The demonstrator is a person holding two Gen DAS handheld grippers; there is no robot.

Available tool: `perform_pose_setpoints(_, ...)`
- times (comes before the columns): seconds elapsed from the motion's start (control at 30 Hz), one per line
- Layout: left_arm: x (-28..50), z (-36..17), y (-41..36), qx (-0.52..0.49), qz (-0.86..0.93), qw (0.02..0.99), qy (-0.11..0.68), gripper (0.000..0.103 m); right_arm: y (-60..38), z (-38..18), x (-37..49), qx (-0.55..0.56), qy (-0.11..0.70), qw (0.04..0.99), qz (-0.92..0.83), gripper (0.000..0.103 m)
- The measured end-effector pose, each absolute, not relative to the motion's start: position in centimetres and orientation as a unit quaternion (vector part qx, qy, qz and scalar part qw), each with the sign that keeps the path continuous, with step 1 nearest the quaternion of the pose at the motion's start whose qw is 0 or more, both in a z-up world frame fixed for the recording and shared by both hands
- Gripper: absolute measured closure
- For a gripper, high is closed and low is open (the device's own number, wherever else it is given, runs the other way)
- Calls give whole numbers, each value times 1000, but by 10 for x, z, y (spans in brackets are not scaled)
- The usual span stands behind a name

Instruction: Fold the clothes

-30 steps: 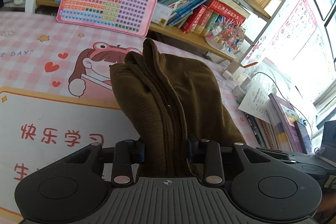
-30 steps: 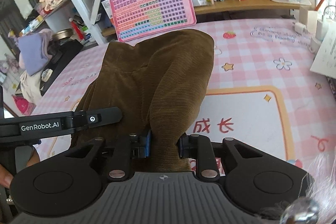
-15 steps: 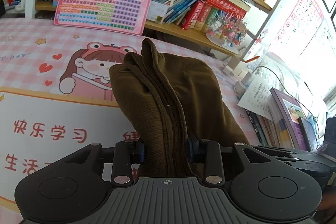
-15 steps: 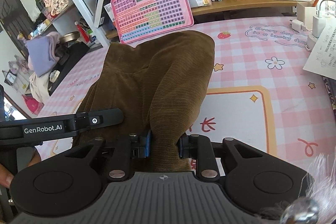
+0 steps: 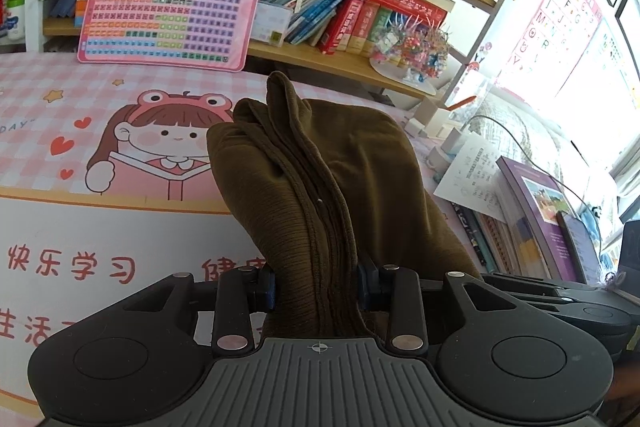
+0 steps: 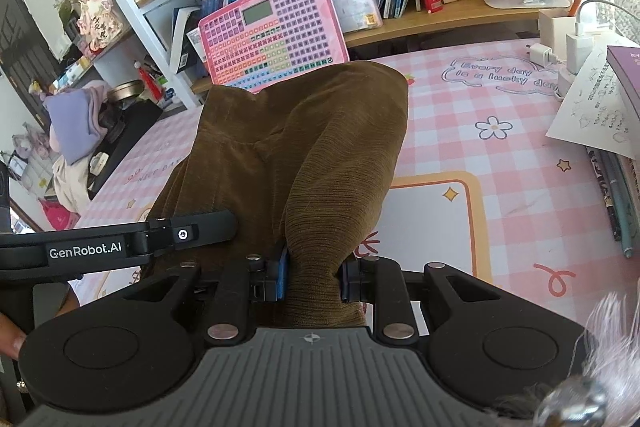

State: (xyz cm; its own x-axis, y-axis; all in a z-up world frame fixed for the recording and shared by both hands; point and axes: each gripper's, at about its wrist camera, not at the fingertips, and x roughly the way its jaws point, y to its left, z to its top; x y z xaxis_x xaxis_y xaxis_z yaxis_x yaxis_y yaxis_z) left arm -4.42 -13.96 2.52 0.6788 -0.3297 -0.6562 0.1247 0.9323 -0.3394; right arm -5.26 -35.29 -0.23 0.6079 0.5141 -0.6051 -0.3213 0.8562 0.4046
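A brown corduroy garment hangs bunched above the pink checked desk mat. My left gripper is shut on one thick, layered edge of it, the cloth rising in folds ahead of the fingers. In the right wrist view the same brown garment drapes forward, and my right gripper is shut on another bunched part. The left gripper's arm shows close beside it on the left. The right gripper's body appears at the lower right of the left wrist view. The garment's lower part is hidden behind the grippers.
A pink keyboard toy leans against the bookshelf at the back. Books and papers are stacked along the right side, with chargers and a cable. A purple cloth lies off the desk's left. A fingertip shows at the left edge.
Both grippers have drawn back from the shelf with the garment still held; the keyboard toy and mat pattern have slid away in both views.
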Motion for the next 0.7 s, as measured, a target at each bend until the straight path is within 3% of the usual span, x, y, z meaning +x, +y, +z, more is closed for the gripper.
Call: perform_pose_setpoints(0.7, -1, 17, -46, -147, -174, 894, 385, 70, -265, 3, -25, 113, 373, 901, 190, 81)
